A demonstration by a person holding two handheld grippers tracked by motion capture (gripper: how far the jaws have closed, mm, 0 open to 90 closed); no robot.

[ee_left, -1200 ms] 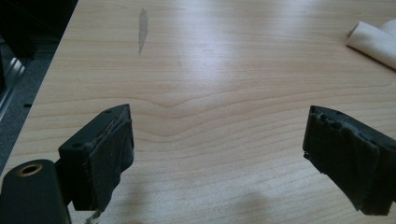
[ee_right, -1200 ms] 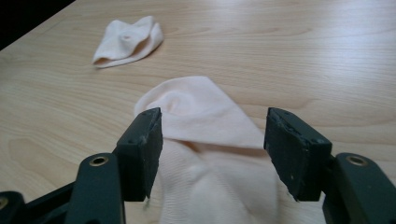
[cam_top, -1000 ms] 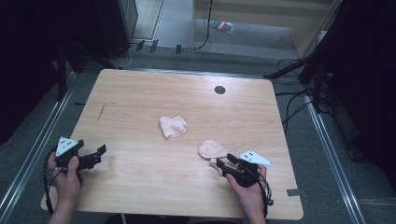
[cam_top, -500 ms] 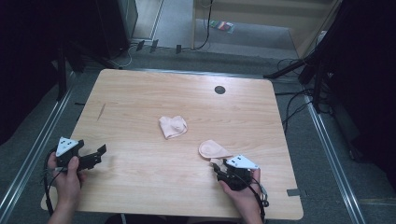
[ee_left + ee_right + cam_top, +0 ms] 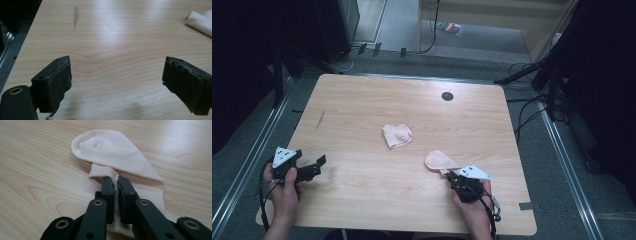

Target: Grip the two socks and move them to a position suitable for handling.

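You're in a lab-style recording space: 1 bare wooden table [image 5: 362, 100], black stands [image 5: 552, 75], loose cables [image 5: 522, 107], grey carpet [image 5: 492, 42].

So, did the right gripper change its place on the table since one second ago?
Yes. Judged against the sock lying by it, the right gripper slid slightly back toward the table's near edge. Its jaws have just been closing and now pinch the sock's cuff.
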